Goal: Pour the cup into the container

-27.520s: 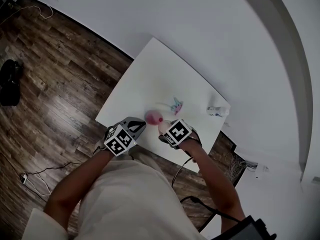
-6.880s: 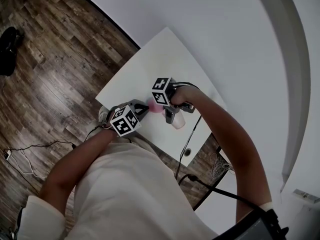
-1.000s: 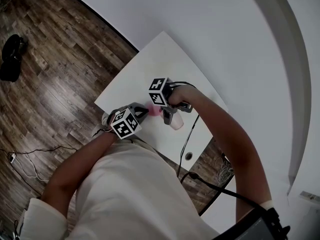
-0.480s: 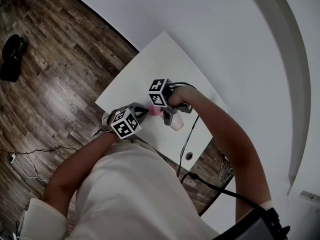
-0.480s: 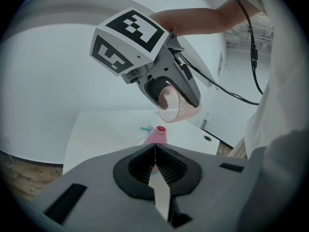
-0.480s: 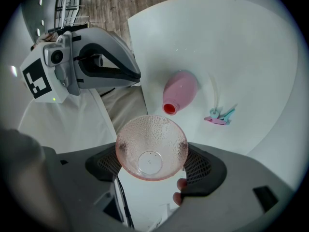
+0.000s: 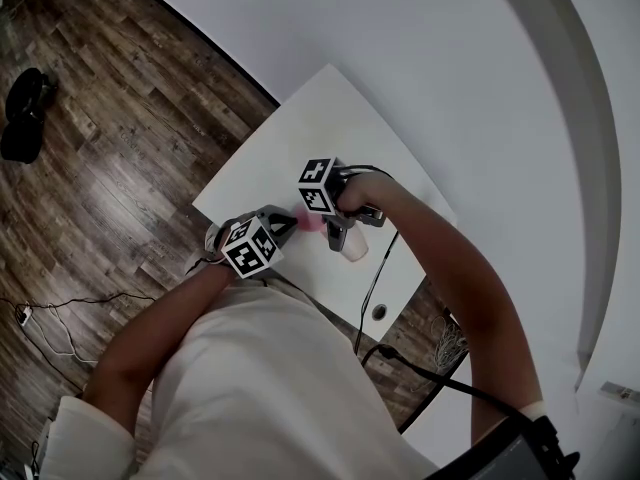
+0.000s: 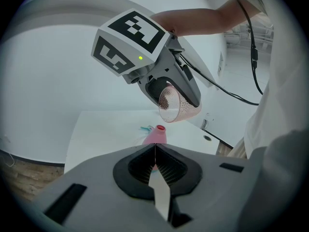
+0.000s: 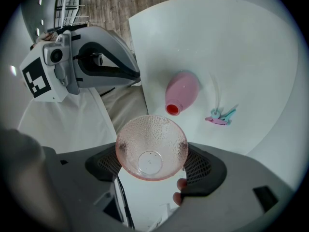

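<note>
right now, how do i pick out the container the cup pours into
Look at the white table. On it stands the container, just under the tilted clear pinkish cup. It is the solid pink bottle with a red mouth, far bigger than the small teal-and-pink object beside it.

- The cup (image 9: 151,146): translucent pink with a pebbled wall and a clear round base. It is clamped between the pads of the right tool (image 9: 154,167), raised off the desk (image 9: 251,57) and tipped mouth-down.
- The pink bottle (image 9: 182,92): narrow red-rimmed mouth, standing upright on the white desk at the cup's 1 o'clock in the right gripper view, apart from the cup's rim.
</note>
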The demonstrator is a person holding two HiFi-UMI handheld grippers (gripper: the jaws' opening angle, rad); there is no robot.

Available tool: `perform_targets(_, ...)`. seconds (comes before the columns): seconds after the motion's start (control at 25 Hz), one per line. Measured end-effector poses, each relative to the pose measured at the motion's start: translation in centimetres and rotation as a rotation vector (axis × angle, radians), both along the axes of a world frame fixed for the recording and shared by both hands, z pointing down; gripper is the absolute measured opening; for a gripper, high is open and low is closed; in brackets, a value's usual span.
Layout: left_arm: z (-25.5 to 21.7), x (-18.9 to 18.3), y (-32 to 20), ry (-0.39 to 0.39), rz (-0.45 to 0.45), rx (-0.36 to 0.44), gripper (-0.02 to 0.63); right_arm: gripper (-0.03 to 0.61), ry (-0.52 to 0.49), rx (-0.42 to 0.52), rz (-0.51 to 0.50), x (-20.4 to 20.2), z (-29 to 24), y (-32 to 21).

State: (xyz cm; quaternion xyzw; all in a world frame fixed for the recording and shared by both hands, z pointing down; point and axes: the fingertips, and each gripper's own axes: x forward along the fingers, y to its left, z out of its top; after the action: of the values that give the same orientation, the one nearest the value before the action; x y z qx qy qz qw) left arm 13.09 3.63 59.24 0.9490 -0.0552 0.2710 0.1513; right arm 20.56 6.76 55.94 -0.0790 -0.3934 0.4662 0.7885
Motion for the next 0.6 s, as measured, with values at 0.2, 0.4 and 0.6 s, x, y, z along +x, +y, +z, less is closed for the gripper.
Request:
perform_targets(0.2, -0.11, -0.09, 0.29, -0.001, 0.005, -0.001, 0.011, 0.380, 0.001, -0.003, -0.003, -0.17, -0.23, 0.19)
perform_targets(0.4, 0.03, -0.22, 0.38, -0.002, 0.008, 0.000, 0.011, 0.380, 0.005, -0.001, -0.001, -0.07, -0.06, 0.40)
perform_targets(0.6, -0.03, -0.08, 0.78, -0.003, 0.012, -0.002, 0.011, 0.380, 0.008, 0.000, 0.003, 0.25, -0.18, 0.67)
